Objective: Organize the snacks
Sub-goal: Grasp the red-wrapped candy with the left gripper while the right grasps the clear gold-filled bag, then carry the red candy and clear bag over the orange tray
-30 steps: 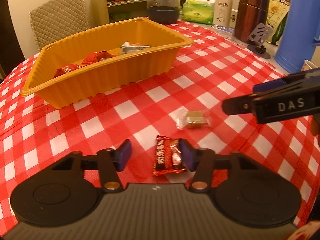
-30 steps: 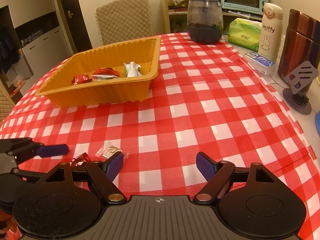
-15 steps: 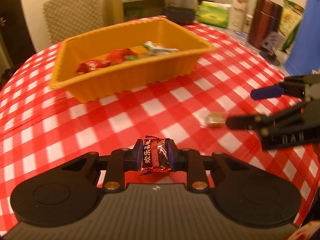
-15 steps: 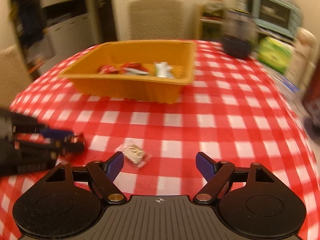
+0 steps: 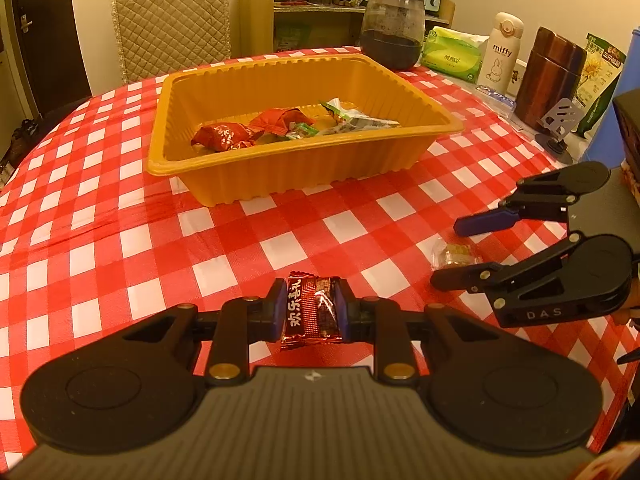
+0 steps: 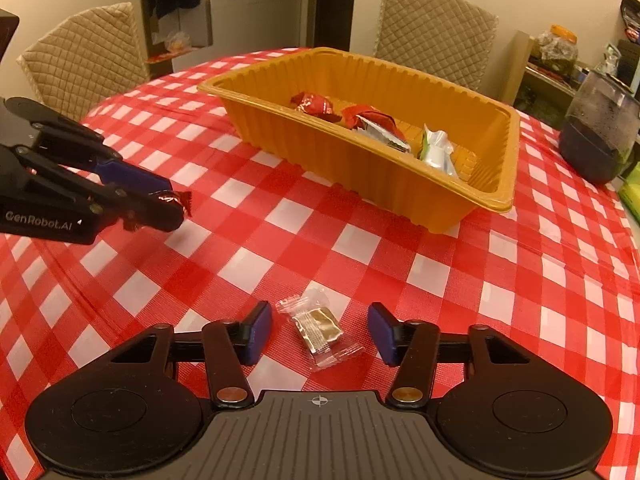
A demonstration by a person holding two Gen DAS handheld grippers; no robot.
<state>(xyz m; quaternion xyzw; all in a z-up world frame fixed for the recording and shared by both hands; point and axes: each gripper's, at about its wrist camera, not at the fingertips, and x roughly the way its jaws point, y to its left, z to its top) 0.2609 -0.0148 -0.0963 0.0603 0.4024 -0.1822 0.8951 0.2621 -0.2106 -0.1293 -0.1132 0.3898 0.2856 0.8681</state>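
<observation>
A red-foil candy (image 5: 313,312) is held upright off the checkered cloth; a clear-wrapped brown sweet (image 6: 318,327) lies flat nearby.

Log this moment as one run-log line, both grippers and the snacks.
left gripper: shut on red candy | right gripper: closing around clear-wrapped candy, not yet gripped | orange tray: holds several snacks
</observation>
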